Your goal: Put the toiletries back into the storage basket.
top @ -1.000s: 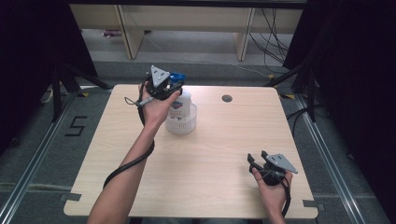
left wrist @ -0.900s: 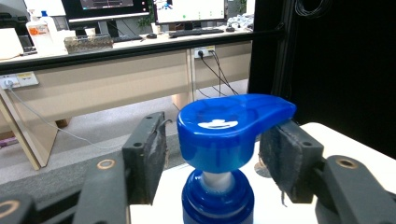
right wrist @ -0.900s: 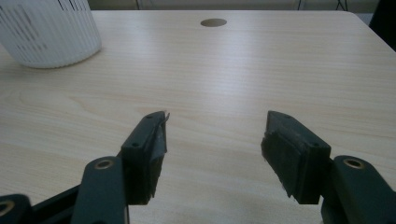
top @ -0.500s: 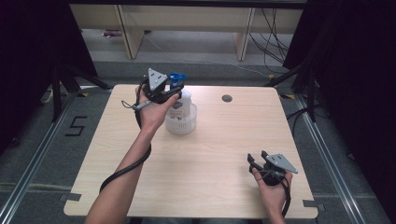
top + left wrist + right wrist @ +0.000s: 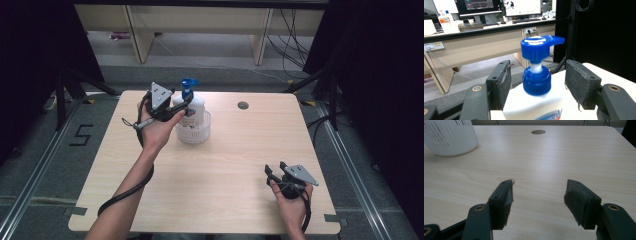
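- High view: a pale wooden table with a person's forearms coming in from the near edge, one gripper in each hand.
- Far left of centre stands a white pump bottle with a blue pump head, sitting upright inside a small white ribbed basket.
- Left gripper is at the bottle's shoulder. In the left gripper view its jaws stand open on either side of the bottle's blue collar, with gaps on both sides, so nothing is gripped.
- Right gripper rests near the right front corner, jaws open and empty, well apart from the bottle.
- Risk, as a judgement: the smooth, rounded shoulder may let the pads slide upward on closing, so the bottle slips or tips.
- Risk: a lift could drag the light basket along, or knock it sideways.
- Risk: catching the spout could press the pump and squirt liquid.
- Bottle looks like glossy white plastic, with a blue printed label partly seen.
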A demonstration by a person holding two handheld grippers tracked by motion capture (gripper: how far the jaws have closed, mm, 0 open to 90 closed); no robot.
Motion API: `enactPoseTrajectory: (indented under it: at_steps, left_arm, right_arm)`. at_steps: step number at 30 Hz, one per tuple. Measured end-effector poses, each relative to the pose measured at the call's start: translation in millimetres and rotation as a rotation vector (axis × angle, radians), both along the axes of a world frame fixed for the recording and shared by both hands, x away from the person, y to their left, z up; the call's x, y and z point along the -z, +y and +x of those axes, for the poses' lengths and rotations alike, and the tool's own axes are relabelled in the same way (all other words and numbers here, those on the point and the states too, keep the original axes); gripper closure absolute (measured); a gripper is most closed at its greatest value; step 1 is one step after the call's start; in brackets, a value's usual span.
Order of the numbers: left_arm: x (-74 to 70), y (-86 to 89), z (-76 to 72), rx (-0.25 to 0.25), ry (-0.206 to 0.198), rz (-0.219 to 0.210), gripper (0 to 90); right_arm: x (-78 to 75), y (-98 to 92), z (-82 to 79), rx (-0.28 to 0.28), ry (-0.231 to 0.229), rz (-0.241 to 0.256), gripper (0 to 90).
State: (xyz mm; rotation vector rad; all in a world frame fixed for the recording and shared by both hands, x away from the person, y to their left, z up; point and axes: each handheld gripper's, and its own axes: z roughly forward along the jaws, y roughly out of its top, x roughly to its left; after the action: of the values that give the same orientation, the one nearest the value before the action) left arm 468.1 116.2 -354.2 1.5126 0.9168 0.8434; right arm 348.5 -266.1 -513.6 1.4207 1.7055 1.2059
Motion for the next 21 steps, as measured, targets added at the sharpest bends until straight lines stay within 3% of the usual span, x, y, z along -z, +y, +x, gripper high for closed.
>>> enactPoseTrajectory:
  at_steps: [4, 11, 15, 21]
  left_arm:
    - [3.1, 3.9, -5.6, 0.013, 0.015, -0.007, 37.0]
    - [7.4, 11.9, -16.9, 0.029, 0.002, -0.003, 36.8]
    - [9.3, 17.0, -21.1, 0.033, 0.002, 0.003, 36.8]
    - [20.1, 30.7, -35.0, 0.046, 0.026, -0.009, 36.7]
  right_arm:
    - [0.0, 0.2, 0.1, -0.001, 0.0, 0.007, 39.7]
    - [-0.1, 0.4, 0.1, -0.001, 0.001, 0.009, 39.7]
    - [0.5, -0.3, 0.7, -0.001, -0.008, -0.012, 39.7]
    - [0.5, -0.1, 0.6, 0.001, -0.008, -0.011, 39.7]
